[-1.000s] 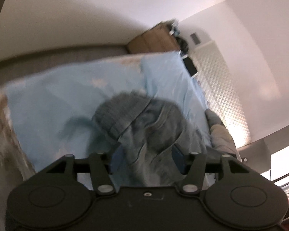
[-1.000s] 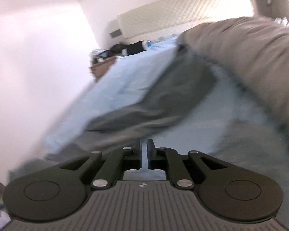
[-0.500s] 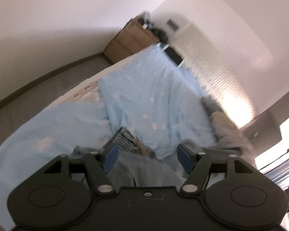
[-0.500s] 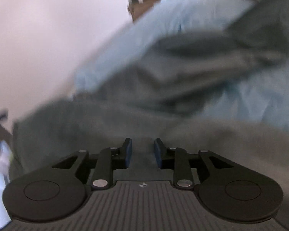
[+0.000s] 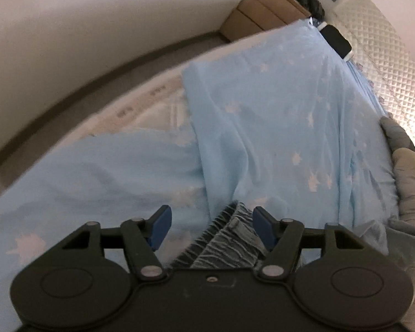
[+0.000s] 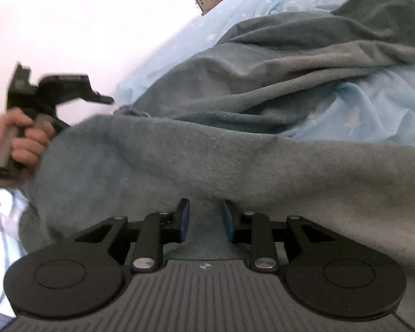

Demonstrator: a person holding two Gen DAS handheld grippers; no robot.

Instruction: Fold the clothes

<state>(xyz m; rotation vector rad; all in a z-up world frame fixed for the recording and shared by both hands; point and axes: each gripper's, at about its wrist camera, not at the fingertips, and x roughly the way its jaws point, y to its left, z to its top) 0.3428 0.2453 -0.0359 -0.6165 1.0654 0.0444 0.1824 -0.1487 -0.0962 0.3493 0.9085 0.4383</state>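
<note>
Showing only in R view – hand (image 6: 16, 144) gripping the left gripper (image 5: 209, 225), jaws apart over jeans (image 6: 235, 160); right gripper (image 6: 204, 218) just opened, cloth between, unpinched.

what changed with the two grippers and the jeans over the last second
The right gripper, shut a second ago, has just been opening, with the grey jeans now between its pads. The left gripper swung off the bunched denim to the frayed hem, jaws apart. The blue star sheet stayed spread.
</note>
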